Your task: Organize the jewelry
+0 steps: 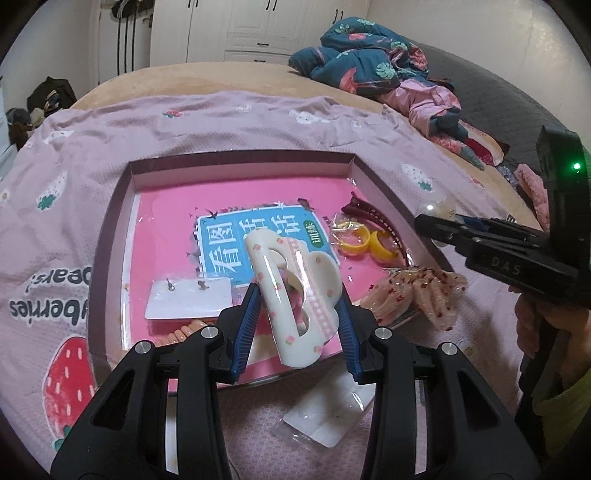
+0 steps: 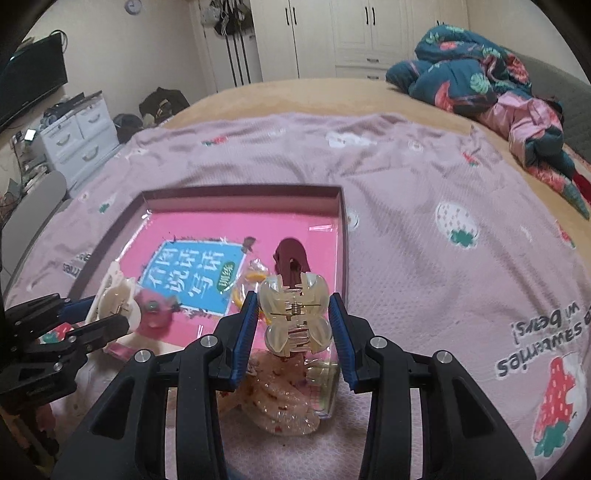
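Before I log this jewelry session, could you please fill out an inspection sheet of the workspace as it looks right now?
Surface: pink strawberry-print blanket spread over a bed.
Job's things: shallow box with pink lining holds a maroon clip, yellow rings, an earring card; floral scrunchie lies at its near right corner.
Clutter: plastic packet on the blanket before the box.
Grippers: left gripper holds a cream hair claw between its fingers; right gripper holds a translucent claw clip.
Cables: nothing seen.
Surroundings: crumpled floral quilt, white wardrobe, drawer unit.
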Tool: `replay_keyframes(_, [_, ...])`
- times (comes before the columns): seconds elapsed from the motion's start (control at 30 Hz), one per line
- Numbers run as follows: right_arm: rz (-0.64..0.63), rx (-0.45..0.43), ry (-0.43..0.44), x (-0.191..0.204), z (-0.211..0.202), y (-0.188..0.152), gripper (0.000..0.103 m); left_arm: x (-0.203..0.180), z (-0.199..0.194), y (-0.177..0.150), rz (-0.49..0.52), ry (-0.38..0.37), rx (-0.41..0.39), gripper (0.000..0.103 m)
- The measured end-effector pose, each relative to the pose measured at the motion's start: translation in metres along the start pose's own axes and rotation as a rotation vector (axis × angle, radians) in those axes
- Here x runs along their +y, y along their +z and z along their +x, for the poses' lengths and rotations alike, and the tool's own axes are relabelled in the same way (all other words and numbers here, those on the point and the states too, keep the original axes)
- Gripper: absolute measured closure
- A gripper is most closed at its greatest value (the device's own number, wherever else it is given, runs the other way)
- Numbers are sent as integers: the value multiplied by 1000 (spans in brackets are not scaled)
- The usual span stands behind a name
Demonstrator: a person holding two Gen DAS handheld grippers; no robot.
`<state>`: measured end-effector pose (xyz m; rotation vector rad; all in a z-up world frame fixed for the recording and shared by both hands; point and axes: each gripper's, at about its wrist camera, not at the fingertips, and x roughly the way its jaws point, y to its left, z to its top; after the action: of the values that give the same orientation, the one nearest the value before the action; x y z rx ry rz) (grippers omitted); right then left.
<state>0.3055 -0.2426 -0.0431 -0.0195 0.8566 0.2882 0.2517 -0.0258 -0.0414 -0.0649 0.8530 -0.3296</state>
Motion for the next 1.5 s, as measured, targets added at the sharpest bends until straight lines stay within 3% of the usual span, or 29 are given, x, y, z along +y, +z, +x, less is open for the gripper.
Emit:
replay_keyframes(0.37, [-14,19,7,7,3,-8,63,2,5,0,-3,2,13,71])
replay_keyframes(0.63, [-1,-51,26,6,-35,-13,44,2,7,-2,0,8,23,70])
replay_keyframes(0.8, [30,-110,31,3,-64,-22,31,-1,0,-2,3,5,9,58])
replay_keyframes(0.97, [53,-173,38,2,-95,-31,25,-4,-17,3,3,9,-12,49])
replay_keyframes(1.03, [55,-204,34,3,-109,-35,21,-6,-30,5,5,8,-39,41])
replay_keyframes(1.33, [47,-275,48,7,-151,-42,17,-12,-88,10,8,37,-164,15])
replay_keyframes(1.5, [32,-293,44,13,-165,-49,12,-14,-110,7,1,47,-202,10])
